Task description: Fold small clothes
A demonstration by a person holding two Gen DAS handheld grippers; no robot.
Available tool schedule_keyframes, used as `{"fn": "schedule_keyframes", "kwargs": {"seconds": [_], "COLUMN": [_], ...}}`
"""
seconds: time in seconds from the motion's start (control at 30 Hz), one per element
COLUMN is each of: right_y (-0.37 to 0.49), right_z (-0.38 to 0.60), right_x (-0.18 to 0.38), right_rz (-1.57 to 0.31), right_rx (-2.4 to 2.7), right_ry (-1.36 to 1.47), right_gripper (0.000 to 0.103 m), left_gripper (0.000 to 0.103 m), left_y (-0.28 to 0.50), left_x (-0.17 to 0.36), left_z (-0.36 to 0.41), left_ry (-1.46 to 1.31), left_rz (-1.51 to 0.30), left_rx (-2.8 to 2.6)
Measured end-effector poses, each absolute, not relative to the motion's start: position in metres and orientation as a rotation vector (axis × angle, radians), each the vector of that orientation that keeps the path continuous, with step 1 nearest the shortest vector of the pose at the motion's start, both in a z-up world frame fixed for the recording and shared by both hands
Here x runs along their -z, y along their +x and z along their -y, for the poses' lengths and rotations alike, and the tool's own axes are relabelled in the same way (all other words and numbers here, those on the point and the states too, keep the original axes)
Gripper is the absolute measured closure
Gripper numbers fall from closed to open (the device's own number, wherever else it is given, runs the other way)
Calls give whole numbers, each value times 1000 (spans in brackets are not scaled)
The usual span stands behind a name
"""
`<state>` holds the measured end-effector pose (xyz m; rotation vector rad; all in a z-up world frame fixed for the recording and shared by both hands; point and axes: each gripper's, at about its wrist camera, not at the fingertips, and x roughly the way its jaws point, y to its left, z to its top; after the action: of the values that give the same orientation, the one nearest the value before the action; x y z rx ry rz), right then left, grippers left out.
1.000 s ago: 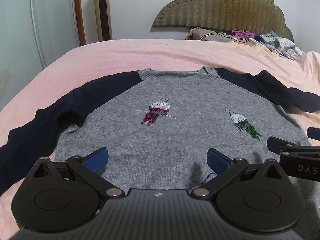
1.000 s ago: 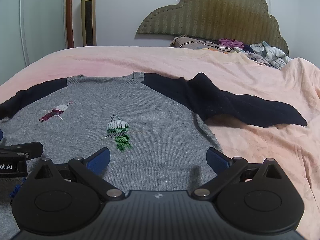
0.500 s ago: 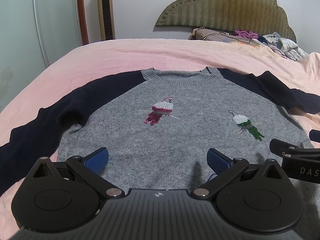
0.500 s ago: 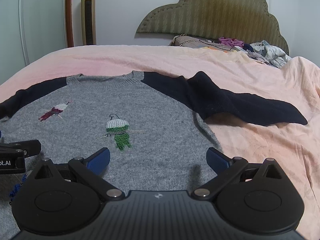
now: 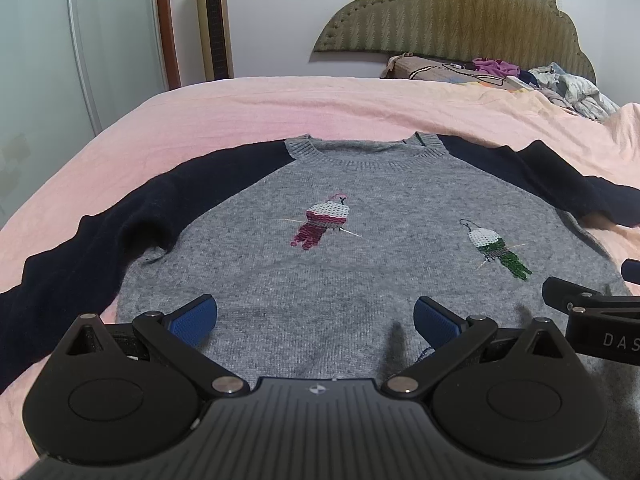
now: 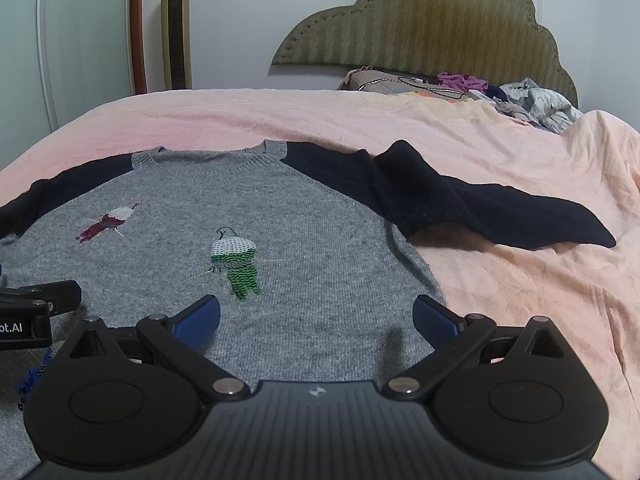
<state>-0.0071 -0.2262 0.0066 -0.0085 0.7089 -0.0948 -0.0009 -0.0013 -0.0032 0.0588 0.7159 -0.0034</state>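
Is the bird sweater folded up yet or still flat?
Still flat. The sweater lies spread face up on the bed, both dark sleeves stretched outward.

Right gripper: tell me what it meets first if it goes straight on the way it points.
Most likely the grey sweater itself: the open right gripper hovers low over its lower front, facing the green bird. Height above the knit is unclear.

Knit sweater point(image 5: 360, 280), matt, on pink cloth bedspread point(image 5: 280, 108)
Ahead of wide-set jaws: fuzzy grey wool body, sequinned birds point(image 6: 236, 264); gripper pads point(image 5: 192, 318) textured blue.
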Motion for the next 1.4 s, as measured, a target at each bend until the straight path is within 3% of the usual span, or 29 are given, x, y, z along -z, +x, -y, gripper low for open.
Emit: {"fn": "schedule_keyframes", "kwargs": {"seconds": [0.63, 0.93, 1.2, 1.4], "right_y": [13, 14, 5, 19], "right_z": [254, 308, 468, 525], "right_x": [-9, -25, -13, 11], "right_rz": [-739, -618, -494, -476], "right_rx": [-3, 35, 210, 285], "right_ry": [133, 112, 661, 881], "right_gripper": [0, 0, 0, 0], "left_gripper": [0, 0, 0, 0], "left_y": [16, 34, 49, 57], "left_x": [-14, -8, 4, 8], "left_z": [13, 33, 34, 28], "left_ry": [60, 108, 115, 100], "left_rz": [-676, -671, -710, -745], "left_rx": [37, 81, 106, 94]}}
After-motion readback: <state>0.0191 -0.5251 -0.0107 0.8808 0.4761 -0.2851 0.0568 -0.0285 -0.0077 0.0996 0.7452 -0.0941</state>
